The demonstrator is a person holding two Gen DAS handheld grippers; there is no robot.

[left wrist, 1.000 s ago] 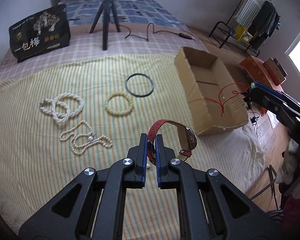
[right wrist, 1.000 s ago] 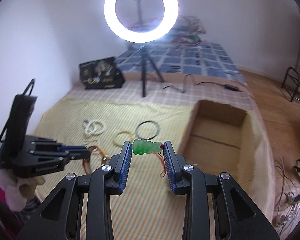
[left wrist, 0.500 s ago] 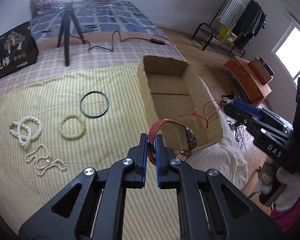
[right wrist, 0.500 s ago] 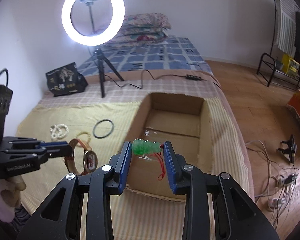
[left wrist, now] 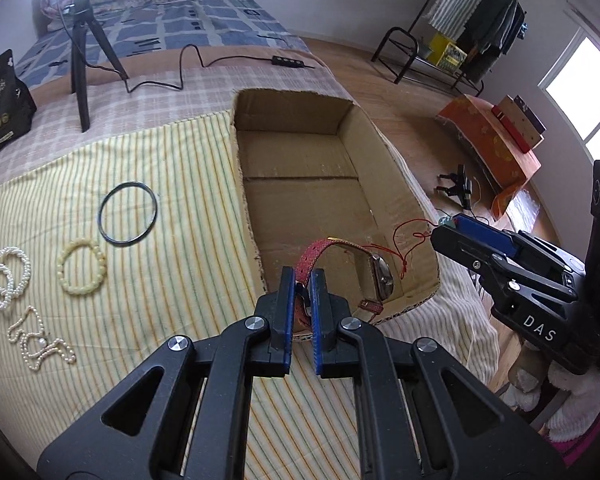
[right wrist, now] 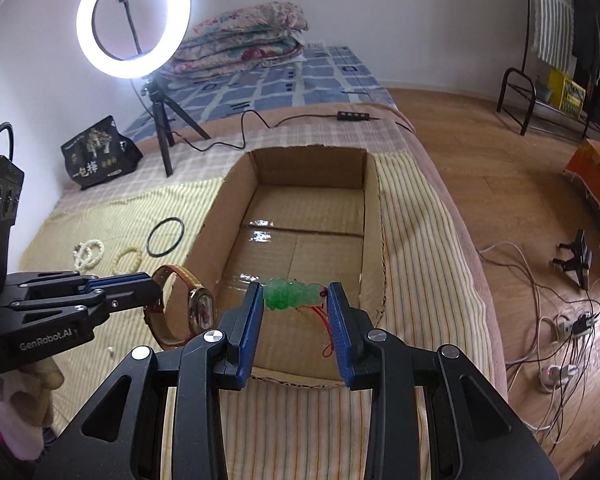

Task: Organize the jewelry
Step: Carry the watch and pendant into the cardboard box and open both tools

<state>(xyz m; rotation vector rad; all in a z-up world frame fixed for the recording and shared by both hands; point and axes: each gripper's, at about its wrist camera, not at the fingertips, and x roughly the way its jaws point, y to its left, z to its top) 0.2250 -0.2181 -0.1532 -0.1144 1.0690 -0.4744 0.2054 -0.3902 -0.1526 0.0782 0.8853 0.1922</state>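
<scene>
Over the cardboard box, two things are being held.
A watch is being pinched by the left gripper; a green pendant is being squeezed between the right gripper fingers.

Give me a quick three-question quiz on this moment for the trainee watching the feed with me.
1. True or false: the cardboard box already holds jewelry.
2. Which tool holds the green pendant? A) left tool B) right tool C) neither
3. Fill in: the left tool grips the watch by its ____.

Key:
1. False; its visible floor is bare cardboard, while the black bangle, bead bracelet and pearl strands lie on the striped cloth.
2. B
3. Strap; the red band is pinched between the jaws.
</scene>
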